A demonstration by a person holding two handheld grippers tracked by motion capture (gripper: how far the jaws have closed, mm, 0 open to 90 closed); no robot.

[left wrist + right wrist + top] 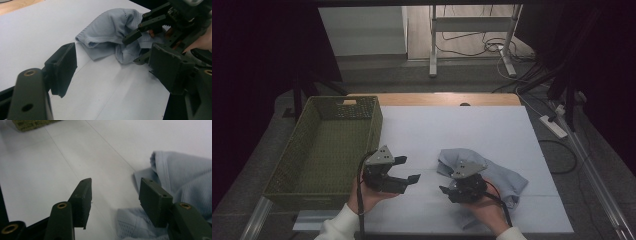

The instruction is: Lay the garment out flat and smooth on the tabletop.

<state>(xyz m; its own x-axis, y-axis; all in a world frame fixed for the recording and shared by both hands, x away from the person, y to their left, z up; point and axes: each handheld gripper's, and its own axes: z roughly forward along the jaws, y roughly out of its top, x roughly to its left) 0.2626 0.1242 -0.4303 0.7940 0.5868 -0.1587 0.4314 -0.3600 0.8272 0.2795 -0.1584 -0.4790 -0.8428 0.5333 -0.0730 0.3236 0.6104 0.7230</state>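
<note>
Pale blue knit cloth (492, 172), crumpled on the white table (452, 135), looks soft, light and limp; its hemmed edge offers the best hold. Left tongs (407, 169) and right tongs (115, 200) both stand spread, pinching nothing.

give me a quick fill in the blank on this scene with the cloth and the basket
1. The woven basket stands at the table's ____ side in the high view.
2. The crumpled cloth is light ____.
3. The left gripper has its jaws ____, with nothing between them.
4. The gripper next to the cloth is the ____ gripper.

Missing words: left; blue; open; right
</note>
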